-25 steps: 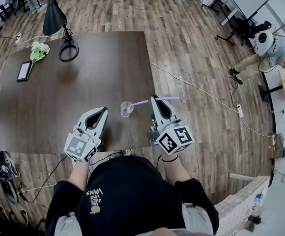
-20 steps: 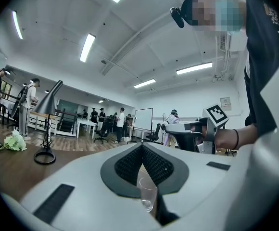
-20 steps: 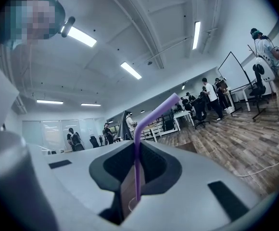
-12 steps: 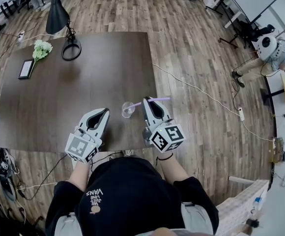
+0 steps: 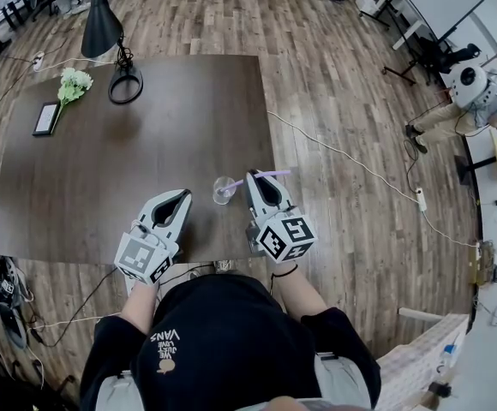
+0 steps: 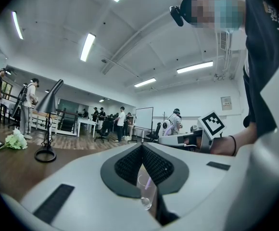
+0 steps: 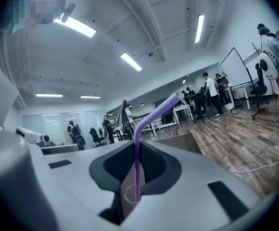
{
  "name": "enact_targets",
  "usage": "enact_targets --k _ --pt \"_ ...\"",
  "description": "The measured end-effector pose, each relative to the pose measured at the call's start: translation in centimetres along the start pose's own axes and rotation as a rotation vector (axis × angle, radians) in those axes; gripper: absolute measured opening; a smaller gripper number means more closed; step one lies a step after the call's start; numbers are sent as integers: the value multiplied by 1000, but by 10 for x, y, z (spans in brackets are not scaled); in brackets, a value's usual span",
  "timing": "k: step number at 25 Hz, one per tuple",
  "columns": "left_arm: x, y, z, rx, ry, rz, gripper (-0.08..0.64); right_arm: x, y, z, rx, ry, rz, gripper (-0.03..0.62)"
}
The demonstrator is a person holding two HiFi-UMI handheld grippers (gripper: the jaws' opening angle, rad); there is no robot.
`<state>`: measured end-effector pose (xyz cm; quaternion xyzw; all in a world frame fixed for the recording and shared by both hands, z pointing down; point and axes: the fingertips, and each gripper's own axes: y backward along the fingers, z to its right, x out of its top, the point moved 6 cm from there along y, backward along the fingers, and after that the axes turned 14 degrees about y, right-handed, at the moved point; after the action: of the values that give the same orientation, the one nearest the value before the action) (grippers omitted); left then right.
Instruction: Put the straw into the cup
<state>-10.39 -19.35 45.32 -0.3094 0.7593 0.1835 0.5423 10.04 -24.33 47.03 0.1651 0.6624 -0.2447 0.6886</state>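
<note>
A clear plastic cup point(image 5: 223, 189) stands near the front edge of the dark wooden table point(image 5: 146, 144). My right gripper point(image 5: 252, 176) is just right of it, shut on a purple bendy straw point(image 5: 270, 175). The straw's long part runs down between the jaws point(image 7: 136, 146), and its lower end point(image 7: 137, 196) sits inside the cup's rim point(image 7: 126, 195). Its bent top sticks out up and to the right. My left gripper point(image 5: 182, 194) rests on the table left of the cup, shut and empty. In the left gripper view point(image 6: 142, 147) the cup point(image 6: 146, 192) shows with the straw tip in it.
A black desk lamp point(image 5: 103, 32), a bunch of white flowers point(image 5: 70, 84) and a small framed tablet point(image 5: 44, 119) stand at the table's far left. A white cable point(image 5: 343, 152) runs over the wooden floor on the right. People stand further off.
My right gripper has moved left and down with the straw, bringing the straw's lower end into the cup's mouth. The left gripper and the cup have not moved.
</note>
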Motion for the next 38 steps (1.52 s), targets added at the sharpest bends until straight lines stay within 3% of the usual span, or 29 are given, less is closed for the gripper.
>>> enact_targets --k 15,31,35,38 --pt "-2 3 -5 9 4 -3 11 -23 -21 -10 16 67 -73 41" --pt "-1 4 -5 18 14 -11 11 -37 -30 -11 21 63 -139 43" --pt "-6 3 -5 16 10 -9 11 -39 -28 -12 27 56 -135 153" --pt "-5 2 -5 12 16 -14 11 -40 -28 -14 40 64 -142 175"
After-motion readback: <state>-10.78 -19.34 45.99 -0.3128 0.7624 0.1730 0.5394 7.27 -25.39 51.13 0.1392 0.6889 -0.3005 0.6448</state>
